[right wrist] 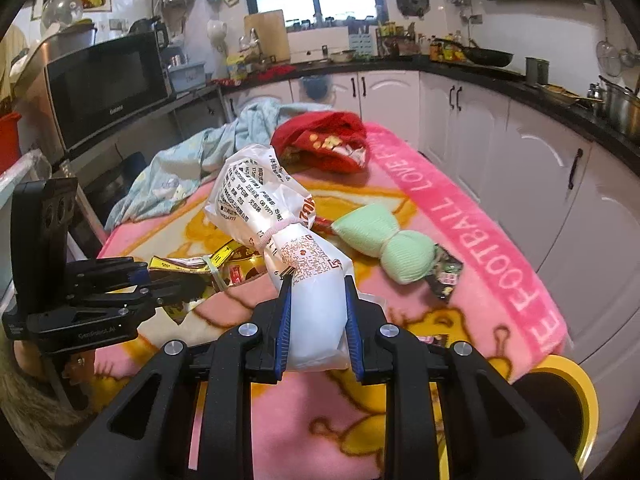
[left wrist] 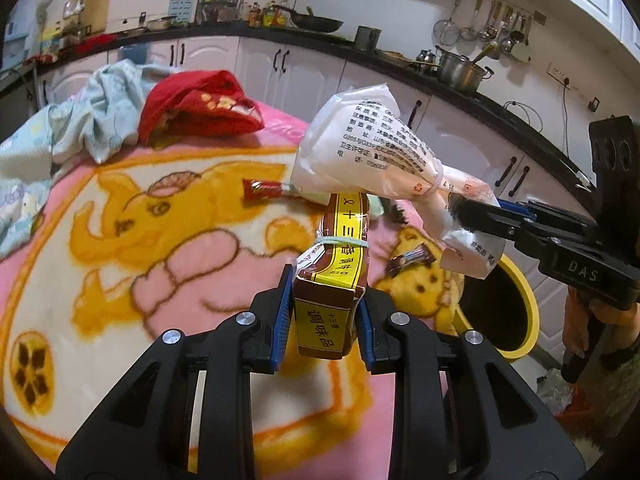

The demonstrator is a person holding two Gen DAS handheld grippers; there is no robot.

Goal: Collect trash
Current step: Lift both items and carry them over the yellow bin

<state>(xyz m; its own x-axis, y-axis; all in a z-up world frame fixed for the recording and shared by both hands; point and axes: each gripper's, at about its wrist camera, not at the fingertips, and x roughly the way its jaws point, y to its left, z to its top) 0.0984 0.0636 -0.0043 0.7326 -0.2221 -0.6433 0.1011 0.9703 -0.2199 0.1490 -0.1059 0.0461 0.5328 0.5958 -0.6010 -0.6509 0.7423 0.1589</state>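
Note:
My left gripper is shut on a brown and yellow seasoning packet tied with a green band, held above the pink blanket. It also shows in the right wrist view. My right gripper is shut on a white printed plastic bag tied with a pink band; the bag also shows in the left wrist view. A yellow-rimmed black bin stands past the table's right edge, and shows in the right wrist view. A red wrapper and a small dark wrapper lie on the blanket.
A red cloth and a light blue cloth lie at the blanket's far side. A green knitted bundle and a dark snack packet lie on the blanket. White cabinets stand behind.

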